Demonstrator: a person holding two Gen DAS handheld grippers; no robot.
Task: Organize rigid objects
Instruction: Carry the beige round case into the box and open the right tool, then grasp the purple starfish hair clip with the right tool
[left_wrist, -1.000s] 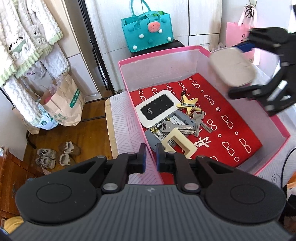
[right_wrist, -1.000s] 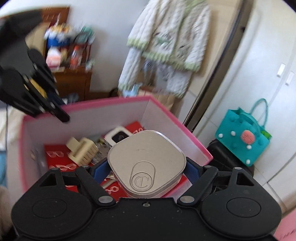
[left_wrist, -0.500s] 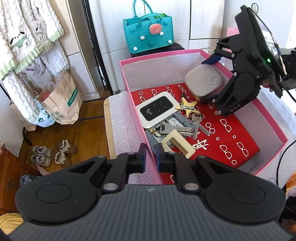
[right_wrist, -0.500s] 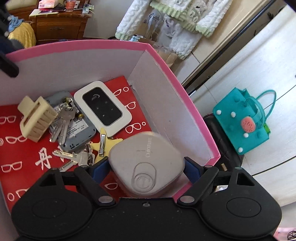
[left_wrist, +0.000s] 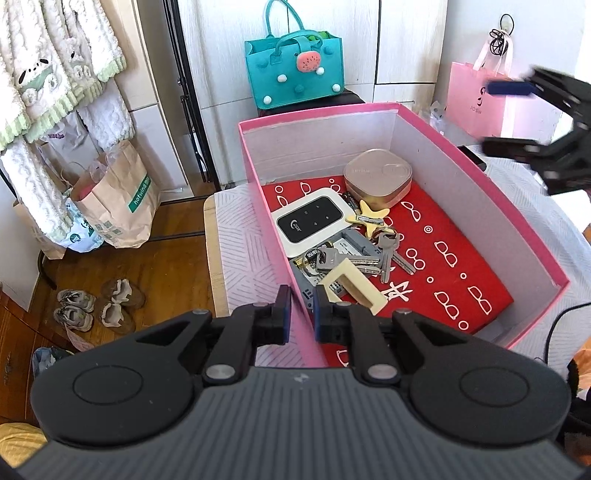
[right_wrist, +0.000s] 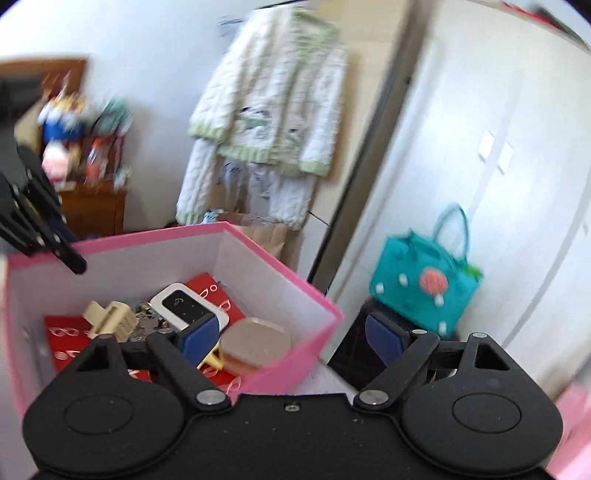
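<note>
In the left wrist view, the left gripper (left_wrist: 300, 314) is clamped on the near wall of the pink box (left_wrist: 480, 206). The tin (left_wrist: 377, 178), carried a moment ago, now lies at the box's far end, ahead and right of the jaws; the paper bag (left_wrist: 122, 206) reads "hotwind". In the right wrist view, the right gripper (right_wrist: 291, 341) is empty, its jaws apart and just widened; the tin (right_wrist: 255, 347) lies between them in the box (right_wrist: 288, 291), so that item looks stowed.

I see a matt metal tin (left_wrist: 377, 176) at one o'clock, glossy plastic router (left_wrist: 313, 220), metal keys (left_wrist: 354, 254), a cardboard box (left_wrist: 480, 206).
</note>
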